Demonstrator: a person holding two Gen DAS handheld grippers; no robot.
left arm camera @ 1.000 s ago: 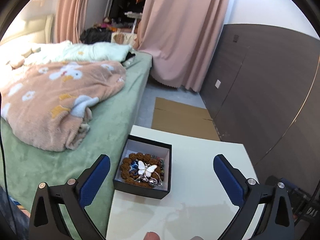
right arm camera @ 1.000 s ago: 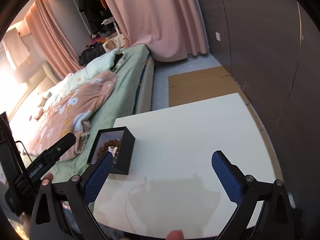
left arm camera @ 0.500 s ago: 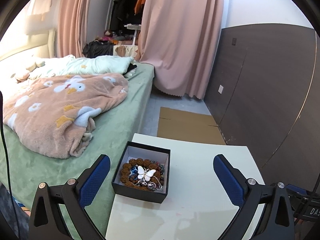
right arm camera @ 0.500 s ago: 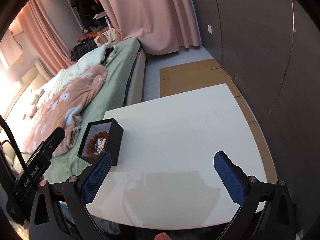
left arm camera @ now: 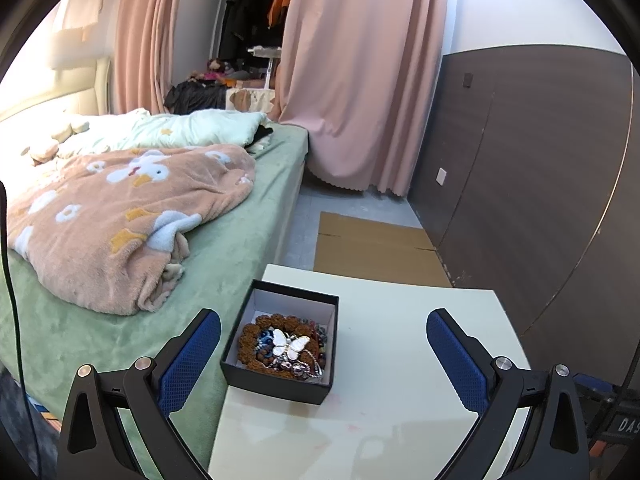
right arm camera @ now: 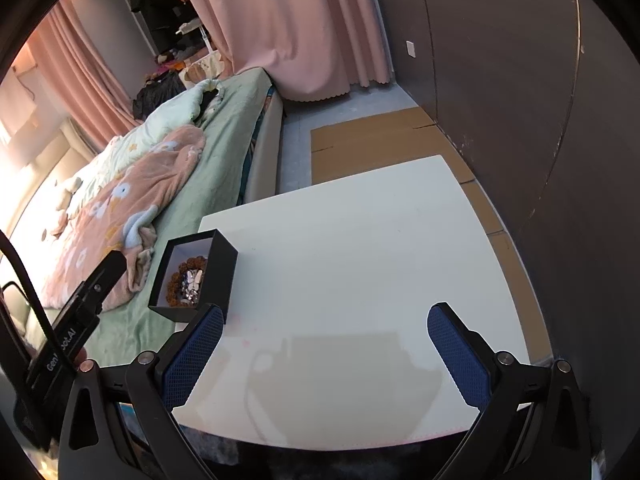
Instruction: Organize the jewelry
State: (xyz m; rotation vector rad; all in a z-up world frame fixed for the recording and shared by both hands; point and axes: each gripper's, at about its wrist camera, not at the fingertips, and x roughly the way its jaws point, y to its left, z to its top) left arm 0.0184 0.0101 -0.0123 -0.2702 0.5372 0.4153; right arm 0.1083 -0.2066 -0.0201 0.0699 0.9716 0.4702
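Note:
A small black box (left arm camera: 280, 383) with a white lining stands at the left edge of the white table (left arm camera: 404, 400). It holds a brown bead bracelet (left arm camera: 250, 334), a white butterfly pendant (left arm camera: 289, 346) and tangled chains. My left gripper (left arm camera: 323, 346) is open, hovering short of the box with nothing between its blue pads. In the right wrist view the same box (right arm camera: 218, 276) sits at the table's (right arm camera: 360, 272) left side. My right gripper (right arm camera: 324, 340) is open and empty above the table's near part, to the right of the box.
A bed (left arm camera: 224, 248) with a green sheet and a pink flowered blanket (left arm camera: 116, 216) lies against the table's left side. Flat cardboard (left arm camera: 372, 248) covers the floor beyond the table. A dark panelled wall (left arm camera: 540, 184) runs along the right. Pink curtains (left arm camera: 360, 80) hang behind.
Both grippers have drawn back and risen, so the box sits lower and smaller in the left view. In the right view more of the table shows. Both stayed open.

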